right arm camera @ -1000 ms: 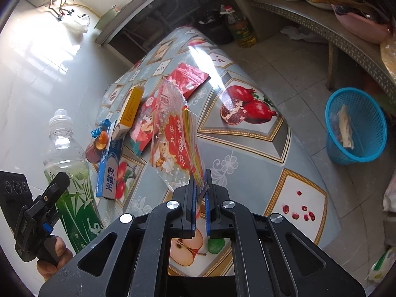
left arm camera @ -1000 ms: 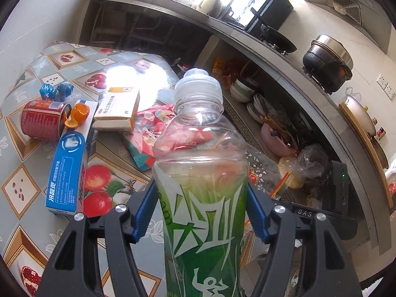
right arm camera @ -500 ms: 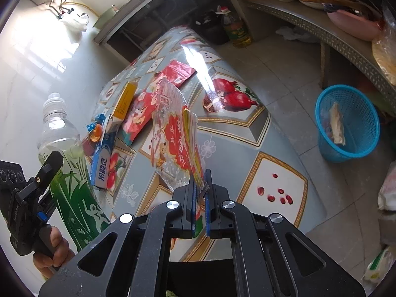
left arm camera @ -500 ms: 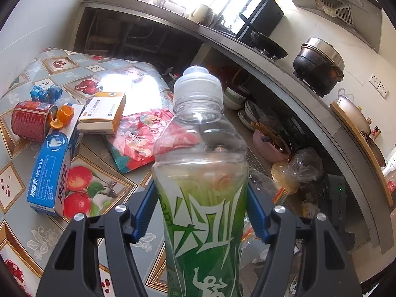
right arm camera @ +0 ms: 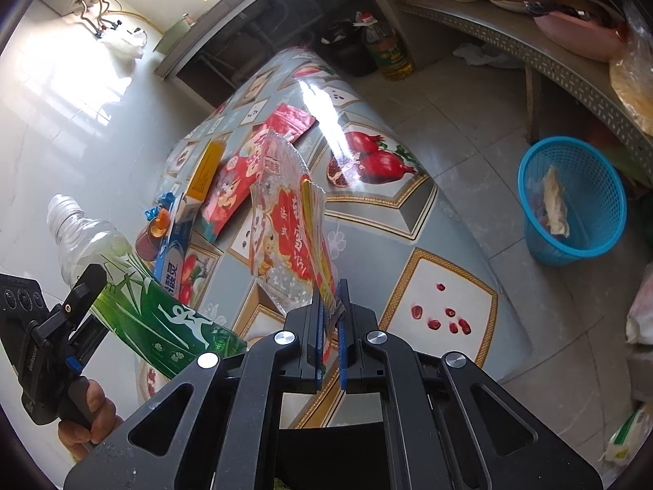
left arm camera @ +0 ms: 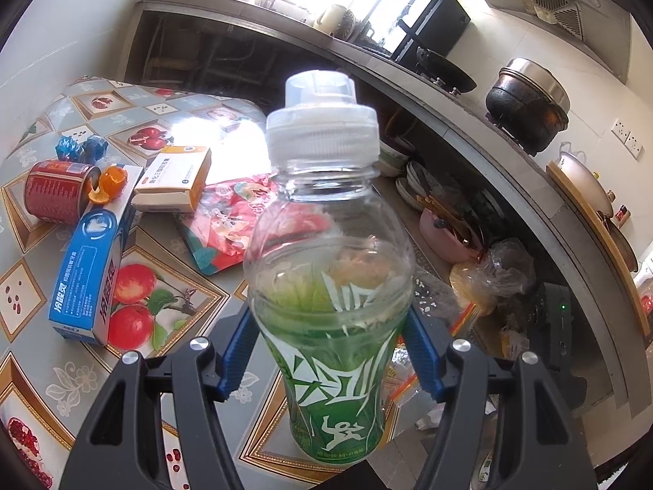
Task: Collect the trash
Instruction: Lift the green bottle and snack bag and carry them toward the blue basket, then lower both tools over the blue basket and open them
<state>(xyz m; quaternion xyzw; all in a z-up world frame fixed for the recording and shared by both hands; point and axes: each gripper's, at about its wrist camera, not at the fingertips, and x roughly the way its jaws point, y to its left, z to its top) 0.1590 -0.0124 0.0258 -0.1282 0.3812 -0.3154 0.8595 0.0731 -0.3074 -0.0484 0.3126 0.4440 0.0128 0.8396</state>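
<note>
A clear plastic bottle (left arm camera: pixel 328 245) with a green label and white cap stands up between the blue pads of the left gripper (left arm camera: pixel 328 351), which clamp its labelled body on both sides, lifted off the table (left arm camera: pixel 192 298). The right gripper (right arm camera: pixel 330 322) has its fingers pressed together on the lower corner of a crinkled snack wrapper (right arm camera: pixel 287 224), which rises just ahead of the fingertips above the fruit-patterned tablecloth. Beyond the left fingers lie a blue toothpaste box (left arm camera: pixel 87 269), a red can (left arm camera: pixel 57 194) and a white-and-orange carton (left arm camera: pixel 177 177). Well off to the right of the right fingers, a blue basket (right arm camera: pixel 571 200) sits on the floor
</note>
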